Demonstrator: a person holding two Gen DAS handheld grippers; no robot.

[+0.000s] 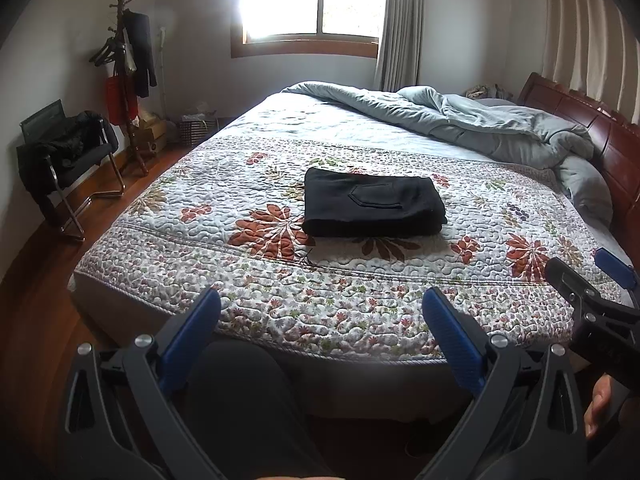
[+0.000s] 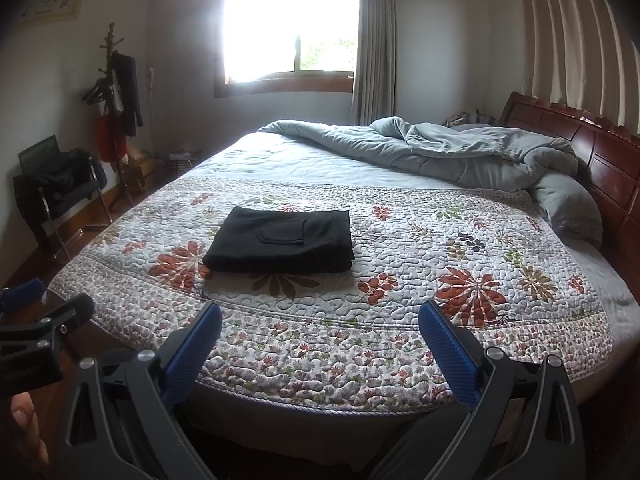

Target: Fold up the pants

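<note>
Daylight from a bright window point(image 1: 312, 0) falls over a wide bed point(image 1: 280, 344) covered by a quilted floral bedspread point(image 1: 200, 208), its wooden headboard point(image 1: 592, 136) along the right side. Black pants point(image 1: 372, 208) lie folded into a thick, compact rectangle on the bedspread, roughly midway between the bed's left and right edges and a little nearer the front edge than the far one; a back pocket faces up on the top layer. From the right wrist camera the same bundle sits left of centre point(image 2: 280, 240), flat on the printed red flowers.

A rumpled grey-blue duvet point(image 1: 480, 124) is heaped along the far right part of the bed, against the headboard, well apart from the pants. Off the bed's left edge stand a black chair point(image 1: 68, 152) draped with dark clothing and a wooden coat rack point(image 1: 128, 80) hung with garments; a grey curtain point(image 1: 400, 24) hangs beside the window.

Both tools are held short of the bed's front edge, touching nothing. The left gripper point(image 1: 320, 320) has its blue-padded fingers spread wide, with nothing between them. The right gripper point(image 2: 320, 324) is likewise spread wide and empty, and part of it shows at the right edge of the left camera's picture.
</note>
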